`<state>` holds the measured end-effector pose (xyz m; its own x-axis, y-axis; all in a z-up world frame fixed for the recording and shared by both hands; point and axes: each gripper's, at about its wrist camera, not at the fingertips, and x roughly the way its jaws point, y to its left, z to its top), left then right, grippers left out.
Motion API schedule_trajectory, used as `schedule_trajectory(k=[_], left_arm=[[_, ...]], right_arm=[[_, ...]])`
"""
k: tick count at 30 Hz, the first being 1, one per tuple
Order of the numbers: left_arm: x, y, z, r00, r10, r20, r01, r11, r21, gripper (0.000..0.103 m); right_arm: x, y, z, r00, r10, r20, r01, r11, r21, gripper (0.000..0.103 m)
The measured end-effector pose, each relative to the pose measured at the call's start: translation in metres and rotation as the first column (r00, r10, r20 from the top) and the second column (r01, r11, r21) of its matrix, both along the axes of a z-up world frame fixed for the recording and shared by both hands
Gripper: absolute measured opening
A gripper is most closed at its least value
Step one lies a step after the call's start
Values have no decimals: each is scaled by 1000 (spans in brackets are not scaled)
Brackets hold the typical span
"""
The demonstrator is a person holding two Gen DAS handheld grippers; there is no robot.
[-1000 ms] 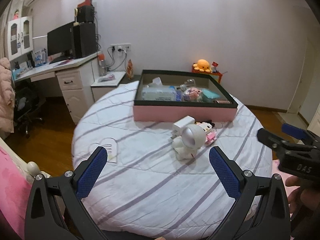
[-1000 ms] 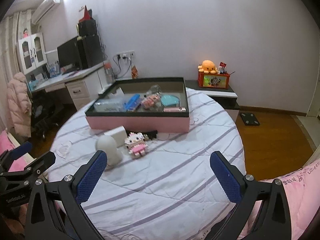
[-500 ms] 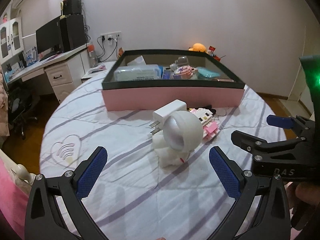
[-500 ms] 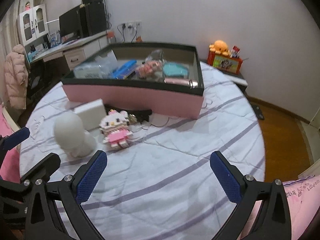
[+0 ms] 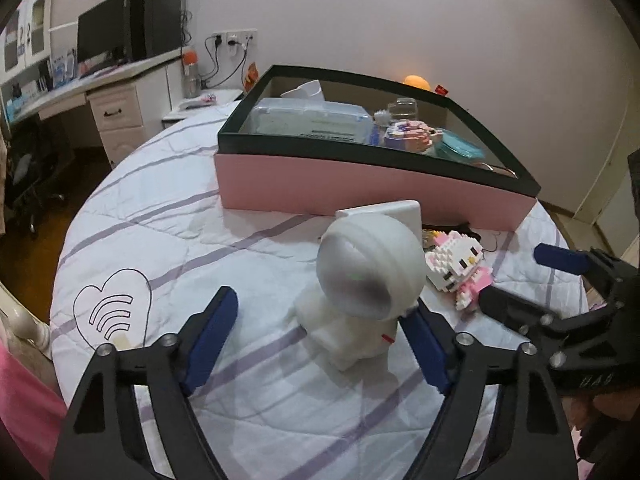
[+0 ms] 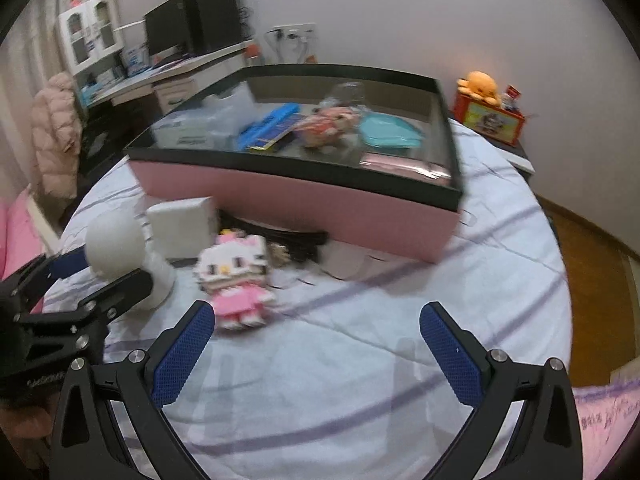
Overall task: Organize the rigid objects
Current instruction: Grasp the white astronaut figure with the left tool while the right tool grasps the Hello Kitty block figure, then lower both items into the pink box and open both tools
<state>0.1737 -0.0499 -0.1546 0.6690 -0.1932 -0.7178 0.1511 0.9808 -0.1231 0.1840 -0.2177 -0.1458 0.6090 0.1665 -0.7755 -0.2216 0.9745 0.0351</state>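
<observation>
Between the closing pads of the left hand-held gripper [image 5: 320, 344], untouched on the round bed [image 5: 168, 216]: white figure [image 5: 366, 292], likely hard, light, smooth; grip its squat body, not the round head. Right of it, block-built cat [image 6: 236, 276], probably brittle, just ahead of the wide-apart right hand-held gripper [image 6: 318, 354]; box [image 6: 304, 204] behind.

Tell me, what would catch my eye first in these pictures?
Probably the white round-headed figure on the striped bedspread, framed by the left gripper, whose blue pads are closing around it. Beside it lies a pink-and-white block cat, and behind both sits a pink box full of odds and ends.
</observation>
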Motion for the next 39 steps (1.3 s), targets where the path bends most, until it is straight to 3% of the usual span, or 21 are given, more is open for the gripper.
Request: schedule_trajectory(k=[2, 4, 6, 10, 12, 15, 28, 39], left_arm=[[1, 2, 1, 1000, -10, 5, 10, 1000, 3, 73], [3, 2, 1, 999, -33, 6, 33, 999, 5, 56], [7, 2, 0, 999, -40, 1, 40, 999, 23, 53], [12, 7, 1, 999, -48, 0, 48, 999, 11, 53], [11, 8, 1, 999, -51, 4, 51, 999, -1, 53], [7, 12, 4, 999, -43, 14, 43, 999, -11, 52], [-16, 22, 30, 996, -37, 83, 38, 999, -2, 52], [0, 9, 82, 978, -76, 194, 72, 997, 29, 52]], right_arm=[[4, 10, -3, 1000, 18, -10, -18, 1000, -6, 103], [10, 14, -7, 1000, 21, -22, -21, 1000, 1, 103], [14, 18, -11, 999, 23, -37, -22, 1000, 13, 100], [21, 25, -16, 999, -1, -36, 0, 1000, -27, 85], [20, 27, -14, 1000, -1, -25, 1, 999, -33, 67], [14, 27, -10, 1000, 23, -19, -24, 999, -21, 49], [-17, 17, 15, 999, 3, 36, -5, 999, 51, 44], [-8, 13, 70, 989, -14, 145, 4, 998, 69, 45]])
